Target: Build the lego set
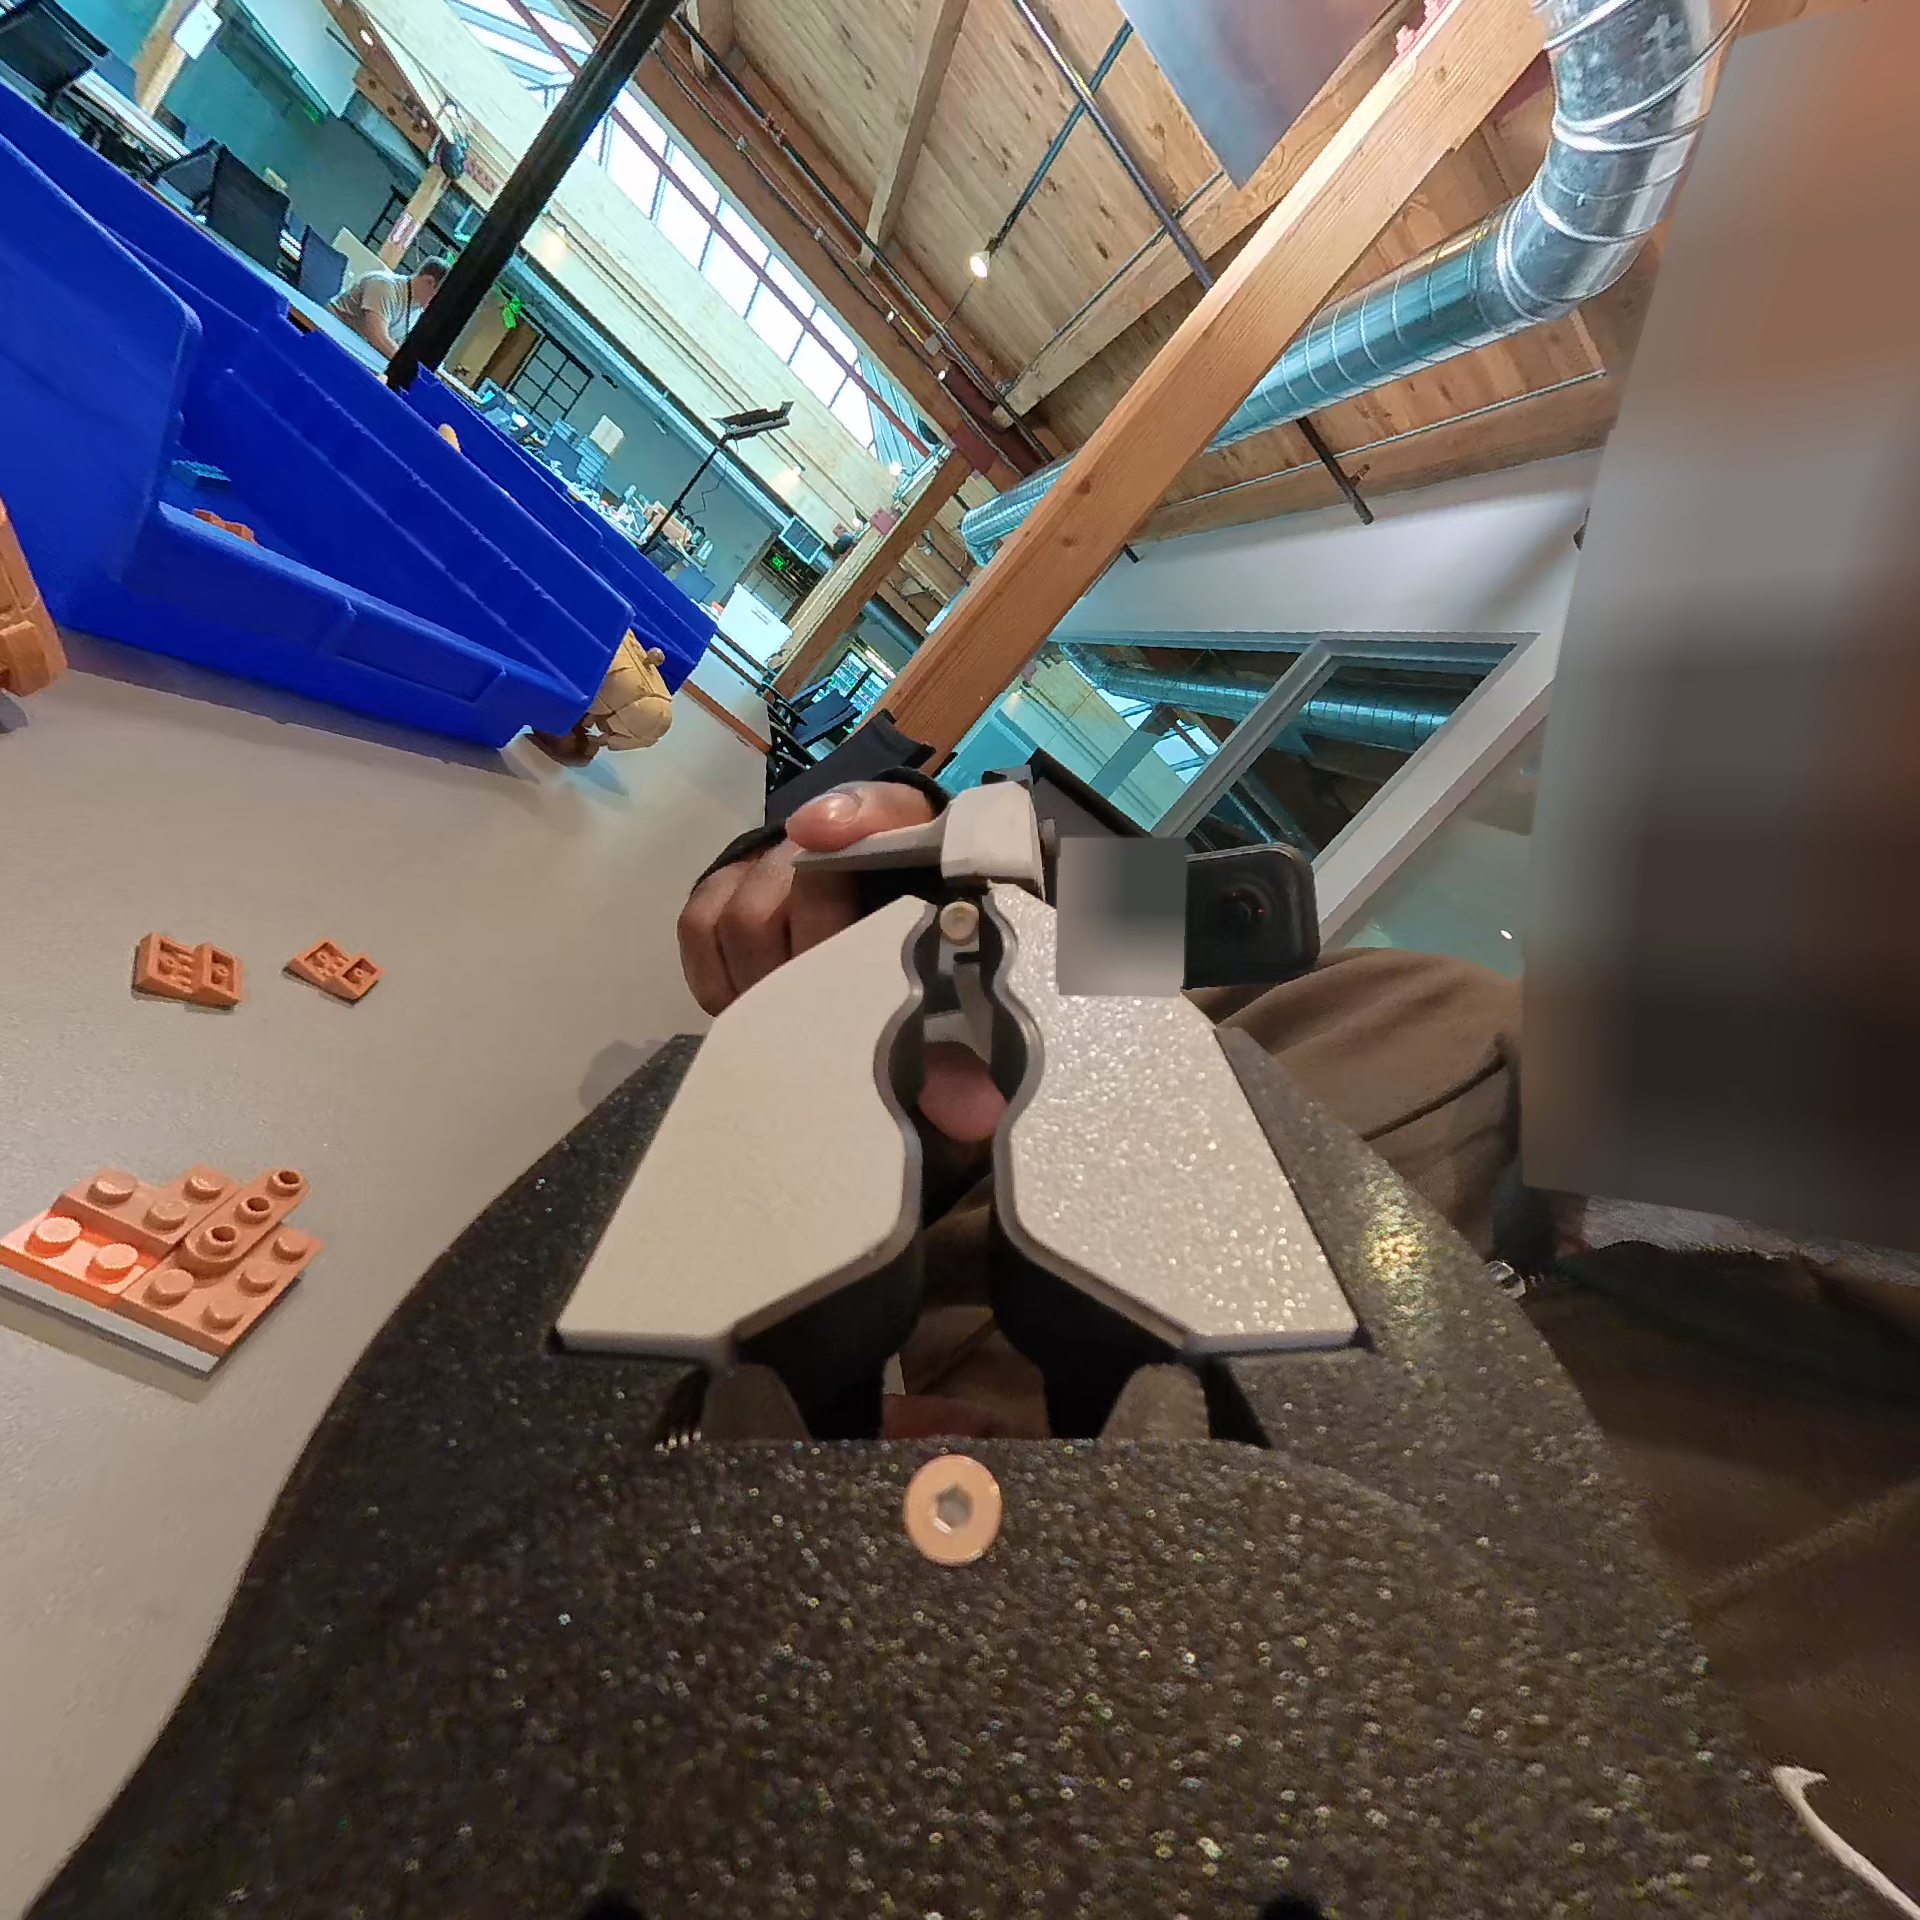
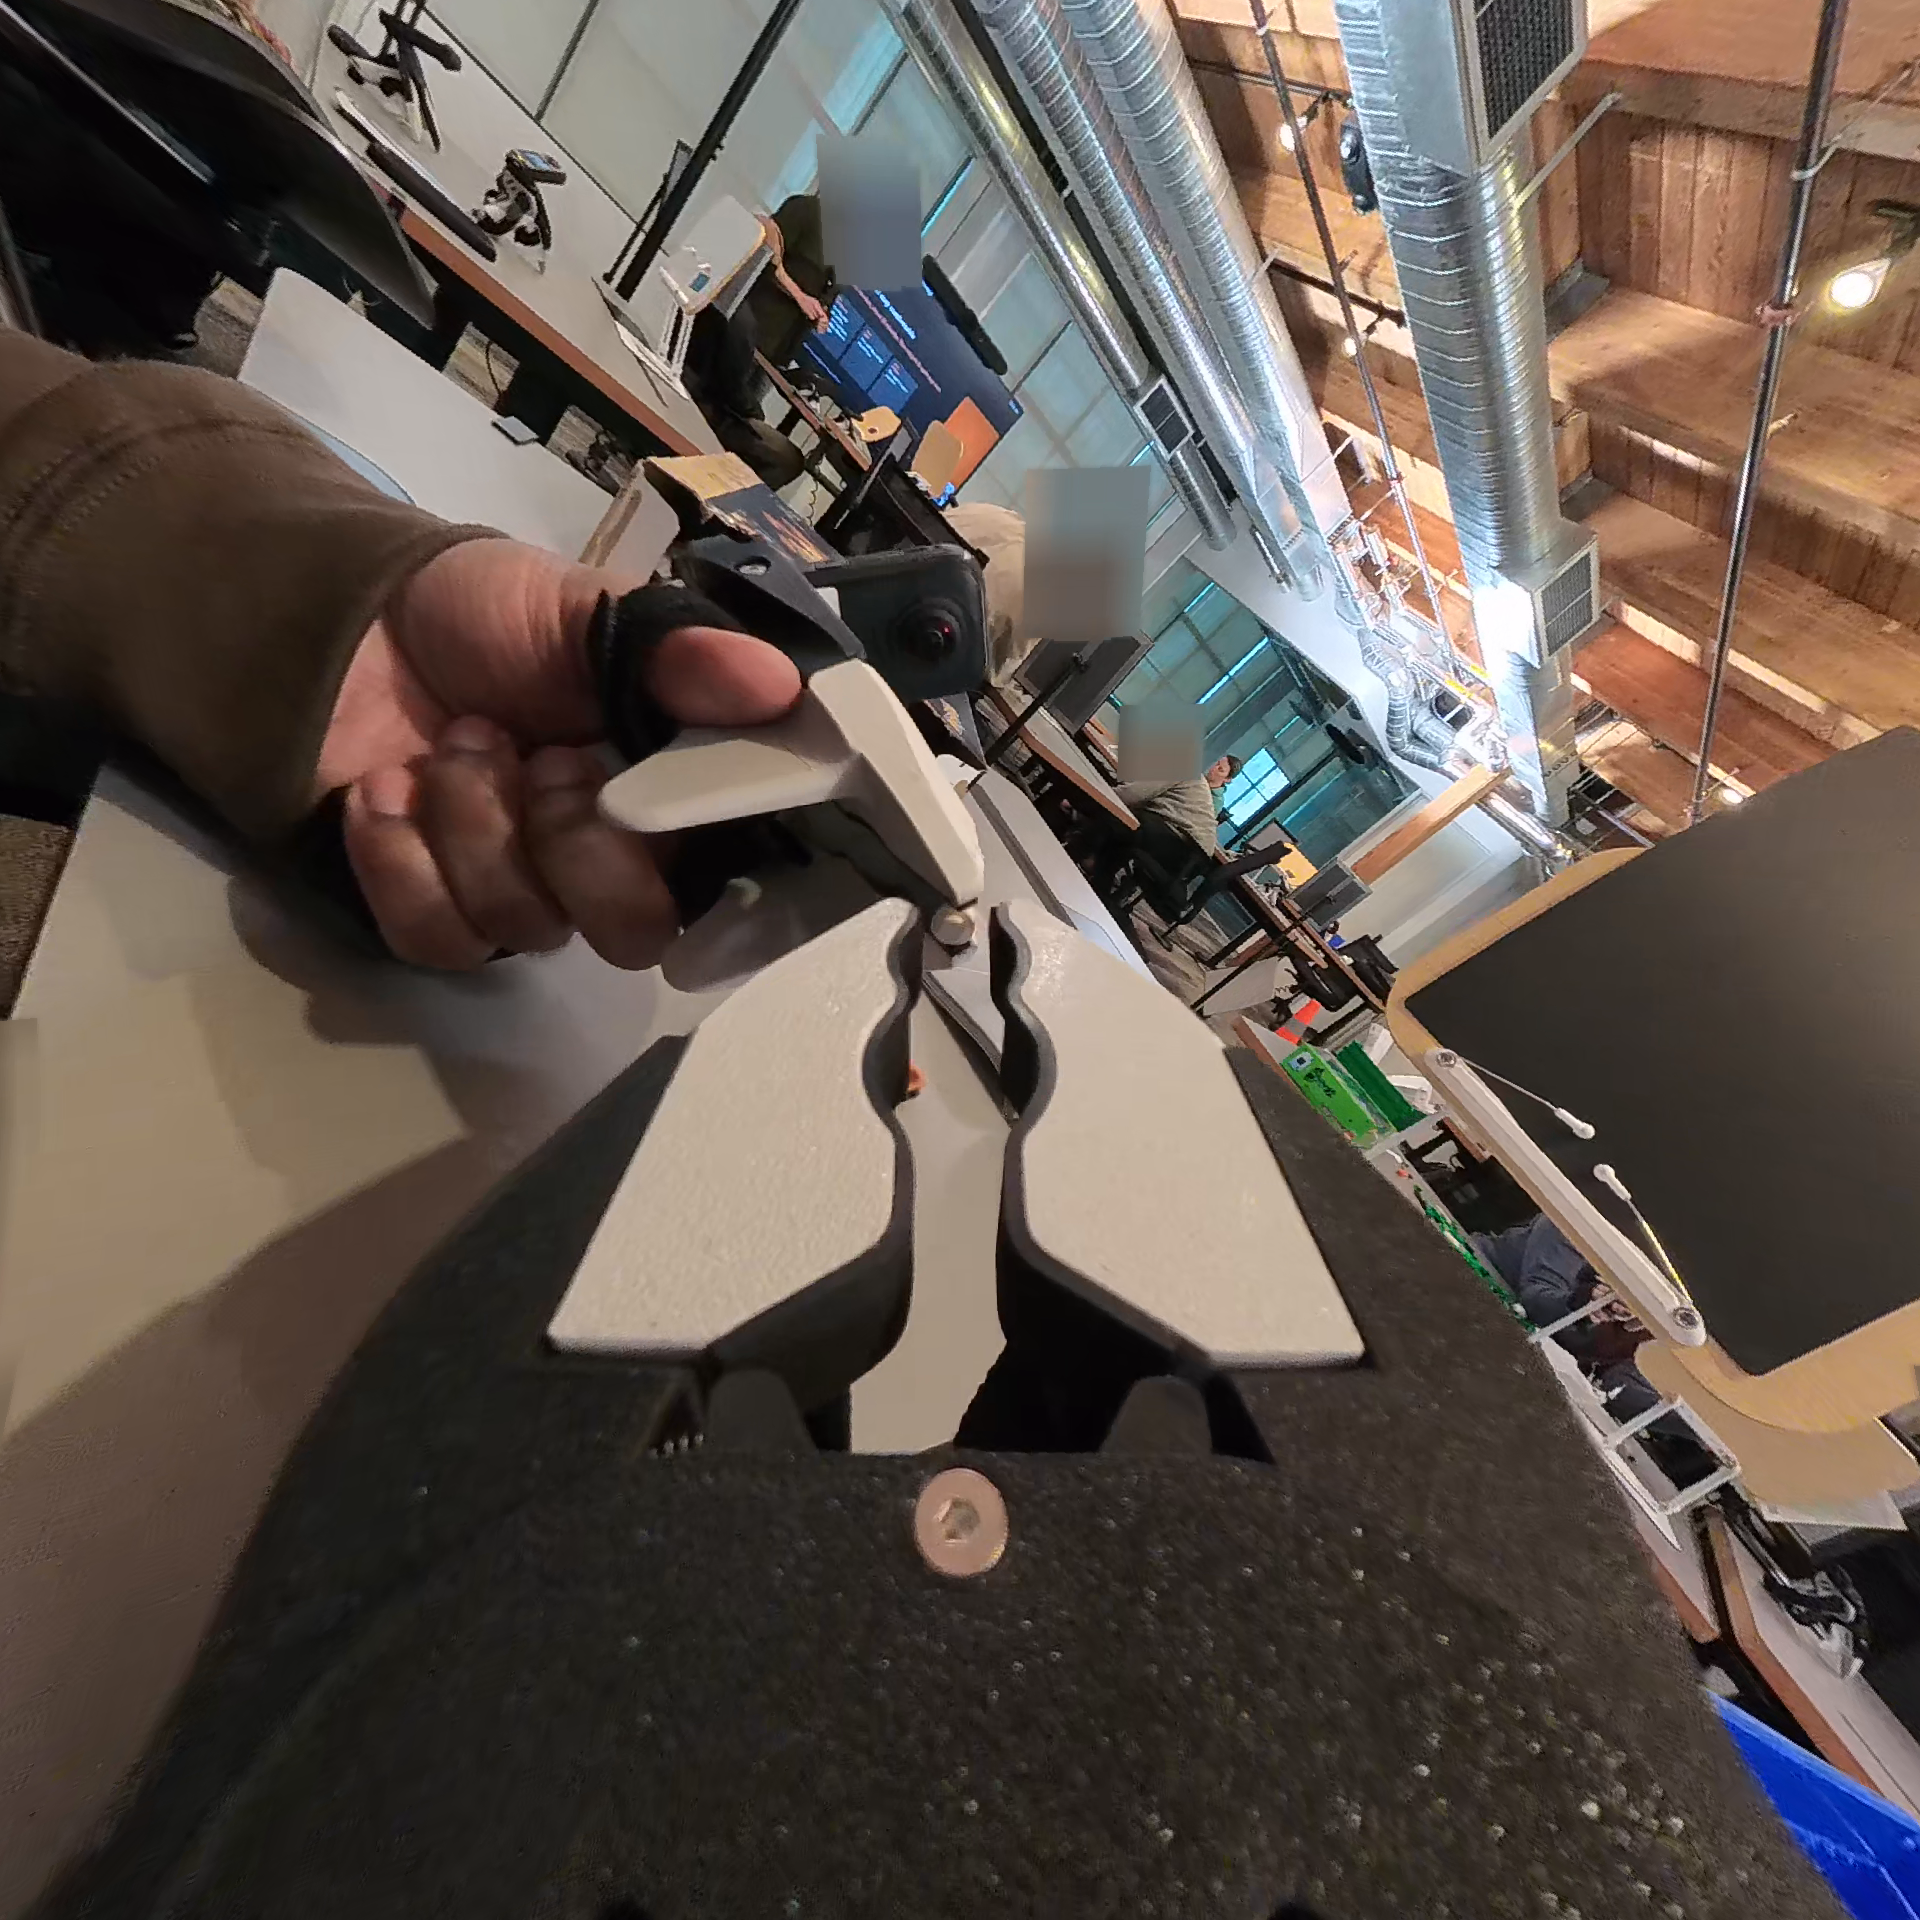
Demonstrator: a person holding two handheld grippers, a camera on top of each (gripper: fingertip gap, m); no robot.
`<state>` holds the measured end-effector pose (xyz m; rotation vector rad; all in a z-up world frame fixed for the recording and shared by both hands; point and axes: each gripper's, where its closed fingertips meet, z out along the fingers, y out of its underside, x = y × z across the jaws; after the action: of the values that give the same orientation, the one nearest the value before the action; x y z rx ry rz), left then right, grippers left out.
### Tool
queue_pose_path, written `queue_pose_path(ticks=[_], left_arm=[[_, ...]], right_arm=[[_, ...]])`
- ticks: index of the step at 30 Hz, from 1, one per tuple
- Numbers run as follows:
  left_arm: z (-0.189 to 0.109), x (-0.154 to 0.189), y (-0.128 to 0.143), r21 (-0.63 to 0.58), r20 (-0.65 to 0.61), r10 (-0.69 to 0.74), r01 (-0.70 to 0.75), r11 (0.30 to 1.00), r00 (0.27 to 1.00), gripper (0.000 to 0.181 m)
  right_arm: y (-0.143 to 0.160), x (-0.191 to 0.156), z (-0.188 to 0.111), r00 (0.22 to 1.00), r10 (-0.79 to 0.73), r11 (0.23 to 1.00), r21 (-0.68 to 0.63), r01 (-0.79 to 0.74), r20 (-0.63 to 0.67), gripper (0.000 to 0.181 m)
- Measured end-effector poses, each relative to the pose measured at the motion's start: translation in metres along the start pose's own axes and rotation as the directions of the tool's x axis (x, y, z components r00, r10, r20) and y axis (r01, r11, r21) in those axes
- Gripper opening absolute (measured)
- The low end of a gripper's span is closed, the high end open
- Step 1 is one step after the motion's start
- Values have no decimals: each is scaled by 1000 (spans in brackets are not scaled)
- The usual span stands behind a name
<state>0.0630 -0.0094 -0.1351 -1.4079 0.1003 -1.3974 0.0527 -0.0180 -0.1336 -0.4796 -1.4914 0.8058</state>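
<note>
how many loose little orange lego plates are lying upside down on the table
2. Both lie side by side on the grey table: the left plate and the right plate. More may be hidden.

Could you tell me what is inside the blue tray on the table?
The blue tray shows one small orange-brown piece and a small blue piece; its walls hide the rest.

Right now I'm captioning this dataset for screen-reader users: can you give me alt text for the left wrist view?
The left gripper is raised off a grey table, its tips nearly shut and meeting the tips of the right gripper held in a person's hand. Left on the table lie an orange lego assembly, two small orange plates and blue bins.
</note>
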Motion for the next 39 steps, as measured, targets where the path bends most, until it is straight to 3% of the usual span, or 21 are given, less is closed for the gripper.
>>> queue_pose_path(ticks=[14,19,21,23,25,27,29,33,39], left_arm=[[2,1,0,-1,12,50,-50,999,999,8],[-6,-14,1,-132,170,242,-221,966,955,33],[-18,-32,3,-304,281,434,-350,886,856,38],[-36,-58,5,-534,331,640,-421,733,694,40],[-50,-80,12,-728,267,770,-402,555,579,41],[-58,-99,18,-837,184,829,-358,414,528,45],[-60,-113,23,-878,134,824,-320,356,550,47],[-58,-123,30,-886,85,765,-303,351,638,48],[-57,-129,36,-893,15,753,-331,307,658,45]], right_arm=[[1,1,-1,1000,24,1000,-2,-24,9,7],[0,8,-12,994,103,994,19,-104,31,8],[5,10,-17,988,145,989,1,-145,59,7],[11,9,-20,980,174,985,-25,-173,95,7],[17,7,-23,972,198,980,-55,-192,127,7],[24,5,-23,959,231,971,-96,-217,164,7],[29,3,-23,949,258,963,-124,-238,183,8],[34,1,-26,938,282,956,-145,-256,203,7],[35,2,-27,926,309,949,-139,-284,215,7]])
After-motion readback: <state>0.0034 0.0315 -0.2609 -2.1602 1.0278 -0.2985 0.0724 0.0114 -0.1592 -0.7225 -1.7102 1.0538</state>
